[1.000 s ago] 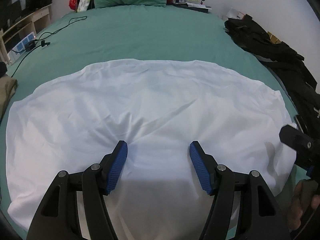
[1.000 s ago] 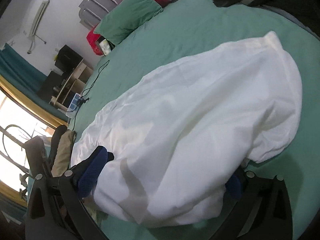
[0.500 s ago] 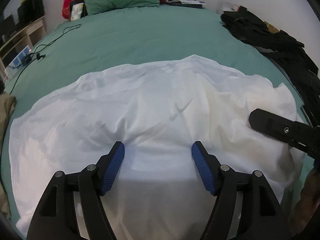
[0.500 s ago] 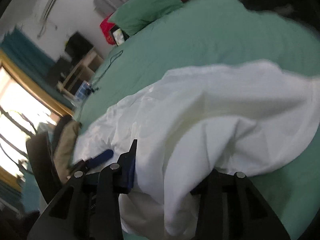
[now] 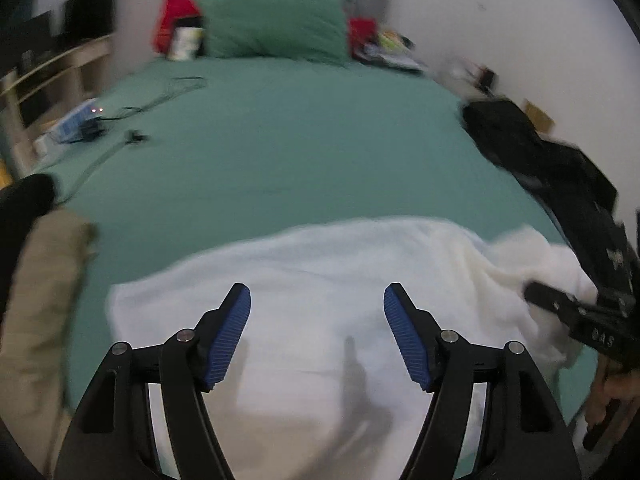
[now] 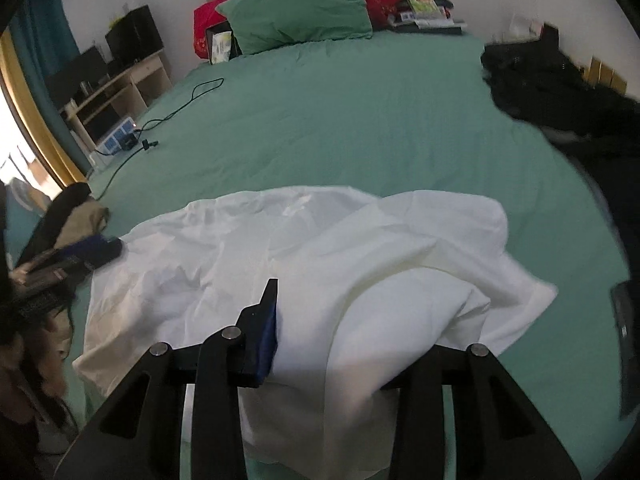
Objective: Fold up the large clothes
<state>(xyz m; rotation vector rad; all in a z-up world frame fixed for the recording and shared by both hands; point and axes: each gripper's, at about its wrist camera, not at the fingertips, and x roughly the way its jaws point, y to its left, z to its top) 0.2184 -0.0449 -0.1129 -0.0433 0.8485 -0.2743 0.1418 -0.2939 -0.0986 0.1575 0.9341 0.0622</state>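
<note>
The white cloth (image 5: 320, 300) lies on the near end of the green bed (image 5: 280, 152), filling the 6 o'clock half of both views.

In the left wrist view the left gripper (image 5: 317, 312) sits over the cloth with its jaws wide apart, nothing between the blue pads (image 5: 228, 336). The cloth beneath looks flat and blurred. At 3 o'clock the right gripper (image 5: 576, 312) reaches in, its black finger touching a bunched part of the cloth.

In the right wrist view the right gripper (image 6: 360, 344) is clamped on the cloth: a thick fold runs between its fingers, hiding the right finger and draping over the frame toward 6 o'clock. The left pad (image 6: 269, 332) presses against the fold. From the grip, the cloth rises in a hump toward 2 o'clock, while the rest spreads wrinkled toward 9 o'clock.

A green pillow (image 6: 296, 8) rests at 12 o'clock against a red one (image 6: 204, 20). Black clothes (image 6: 560, 92) are piled at 2 o'clock on the bed edge. A black cable (image 6: 172, 116) runs at 10 o'clock to a power strip (image 6: 116, 140). Tan clothing (image 5: 36, 300) lies at 9 o'clock in the left view.
</note>
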